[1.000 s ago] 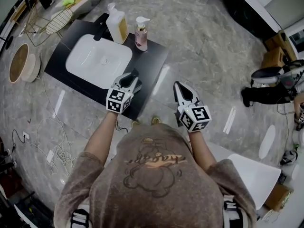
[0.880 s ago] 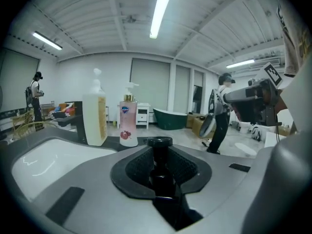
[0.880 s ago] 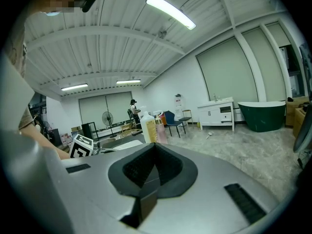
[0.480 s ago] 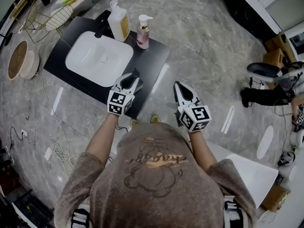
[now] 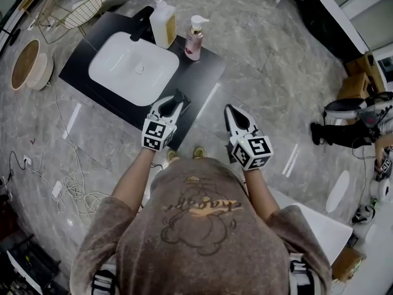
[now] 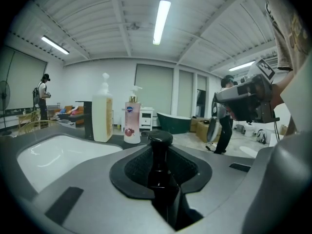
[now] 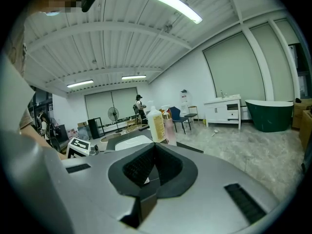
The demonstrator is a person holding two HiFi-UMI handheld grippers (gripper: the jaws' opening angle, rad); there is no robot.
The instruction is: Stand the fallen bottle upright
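A small black bottle (image 6: 157, 172) with a round cap stands upright between the jaws of my left gripper (image 6: 161, 179), which is shut on it. From the head view the bottle (image 5: 178, 98) is over the near right corner of the black counter (image 5: 202, 78), with the left gripper (image 5: 169, 107) just behind it. Whether its base touches the counter is hidden. My right gripper (image 5: 229, 112) hangs to the right, off the counter and over the floor. Its jaws (image 7: 155, 156) meet with nothing between them.
A white sink basin (image 5: 132, 69) fills the counter's middle, with a black faucet (image 5: 142, 22), a yellowish pump bottle (image 5: 163, 22) and a pink pump bottle (image 5: 194, 39) along the far edge. Cables (image 5: 67, 183) lie on the marble floor at left. A person (image 5: 350, 125) is at the right.
Only the head view's framing has shifted a little. Both grippers and the black bottle keep their places by the counter's corner.
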